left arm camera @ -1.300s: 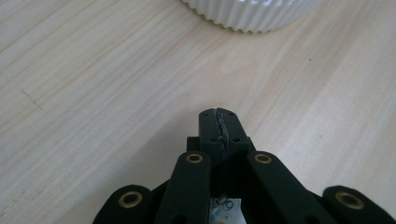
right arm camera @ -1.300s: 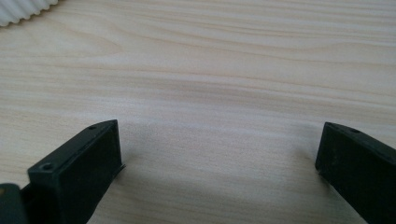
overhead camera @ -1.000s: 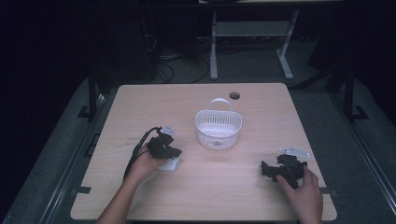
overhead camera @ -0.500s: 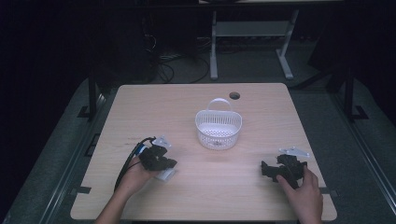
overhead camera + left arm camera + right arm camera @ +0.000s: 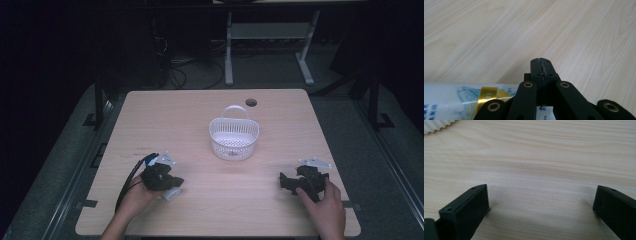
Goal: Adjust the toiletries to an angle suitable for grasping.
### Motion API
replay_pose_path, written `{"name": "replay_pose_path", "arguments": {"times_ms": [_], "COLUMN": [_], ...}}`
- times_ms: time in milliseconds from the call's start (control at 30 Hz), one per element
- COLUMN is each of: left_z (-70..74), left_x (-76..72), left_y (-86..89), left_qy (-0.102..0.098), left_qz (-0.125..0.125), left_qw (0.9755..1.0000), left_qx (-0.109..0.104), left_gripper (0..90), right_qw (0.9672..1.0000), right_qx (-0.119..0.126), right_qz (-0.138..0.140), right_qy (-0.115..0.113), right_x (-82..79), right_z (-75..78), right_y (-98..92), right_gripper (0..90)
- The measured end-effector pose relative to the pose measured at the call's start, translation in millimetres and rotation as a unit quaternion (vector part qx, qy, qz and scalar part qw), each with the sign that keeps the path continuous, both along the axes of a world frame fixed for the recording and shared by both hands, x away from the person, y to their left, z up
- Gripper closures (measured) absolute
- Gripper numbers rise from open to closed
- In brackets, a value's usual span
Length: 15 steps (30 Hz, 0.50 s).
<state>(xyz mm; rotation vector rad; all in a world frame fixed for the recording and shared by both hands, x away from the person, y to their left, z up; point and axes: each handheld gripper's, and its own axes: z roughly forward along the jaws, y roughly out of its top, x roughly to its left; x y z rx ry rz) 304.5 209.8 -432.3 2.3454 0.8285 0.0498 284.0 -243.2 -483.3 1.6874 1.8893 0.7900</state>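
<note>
- Holding my left hand-held gripper clenched at lower left of the high view, gripping nothing; a white packet lies just beside it on the surface.
- My right hand-held gripper rests released, lower right.
- The basket looks empty, so I judge loading not yet done.

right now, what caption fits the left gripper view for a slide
Left tool, jaws shut, above a wooden table, with a white printed packet lying beneath its body.

Wooden table bears white basket and packet.
</note>
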Motion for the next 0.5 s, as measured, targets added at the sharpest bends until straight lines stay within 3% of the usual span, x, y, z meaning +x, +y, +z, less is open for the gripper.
{"name": "replay_pose_path", "arguments": {"times_ms": [200, 267, 500], "left_z": [15.8, 21.0, 24.3], "left_x": [3.1, 5.3, 9.9], "left_y": [22.2, 38.8, 71.7], "left_qy": [-0.026, -0.041, -0.056], "left_qz": [0.033, 0.061, 0.106], "left_qw": [0.9990, 0.9973, 0.9927], "left_qx": [-0.014, -0.010, -0.006], "left_gripper": [90.0, 90.0, 89.9], "right_qw": [1.0000, 1.0000, 1.0000], "right_qx": [0.000, 0.000, 0.000], "right_qz": [0.000, 0.000, 0.000], "right_qy": [0.000, 0.000, 0.000], "right_x": [0.0, 0.0, 0.0], "right_z": [0.0, 0.0, 0.0], "right_y": [0.0, 0.0, 0.0], "right_gripper": [0.0, 0.0, 0.0]}}
